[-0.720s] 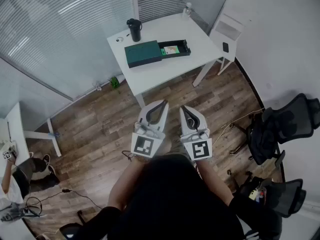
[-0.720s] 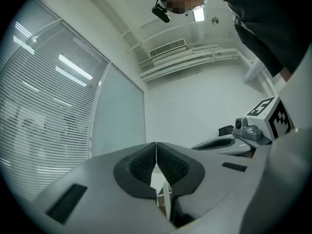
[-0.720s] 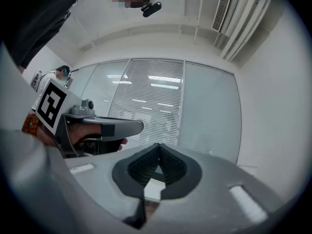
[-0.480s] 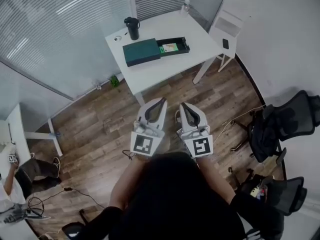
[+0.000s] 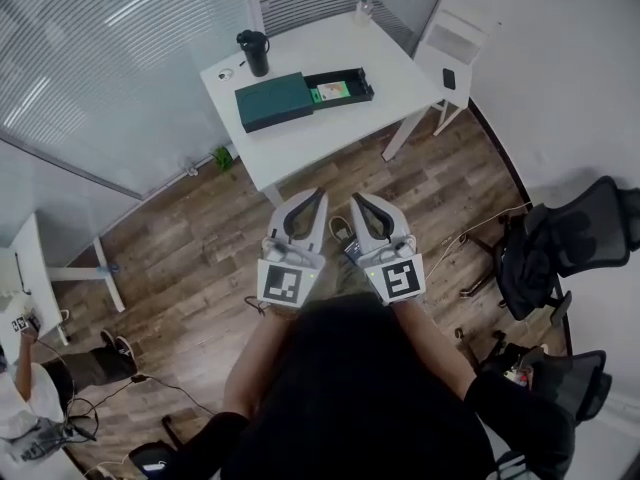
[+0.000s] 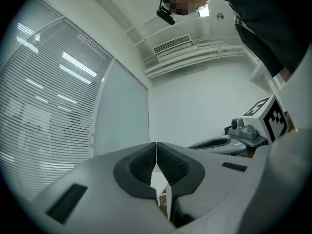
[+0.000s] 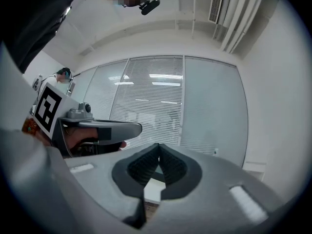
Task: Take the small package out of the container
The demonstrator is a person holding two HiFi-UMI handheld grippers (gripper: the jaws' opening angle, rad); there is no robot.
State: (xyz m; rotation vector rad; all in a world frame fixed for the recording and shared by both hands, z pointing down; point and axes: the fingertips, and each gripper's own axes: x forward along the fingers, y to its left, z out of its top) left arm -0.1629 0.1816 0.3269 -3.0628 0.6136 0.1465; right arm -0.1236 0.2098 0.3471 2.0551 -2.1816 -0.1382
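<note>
You hold the left gripper [image 5: 316, 198] and right gripper [image 5: 358, 200] side by side, both clenched on nothing. Under the jaws runs the wood floor [image 5: 200, 238]. Well ahead of them stands the white table [image 5: 330, 138]. On it, the open black container [image 5: 362, 82] holds the small package [image 5: 331, 92], with a green lid [image 5: 272, 102] just to its left. A black mug [image 5: 256, 53] and the slatted blinds [image 5: 110, 58] lie beyond.

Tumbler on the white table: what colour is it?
The tumbler is black; the head view shows it best.
</note>
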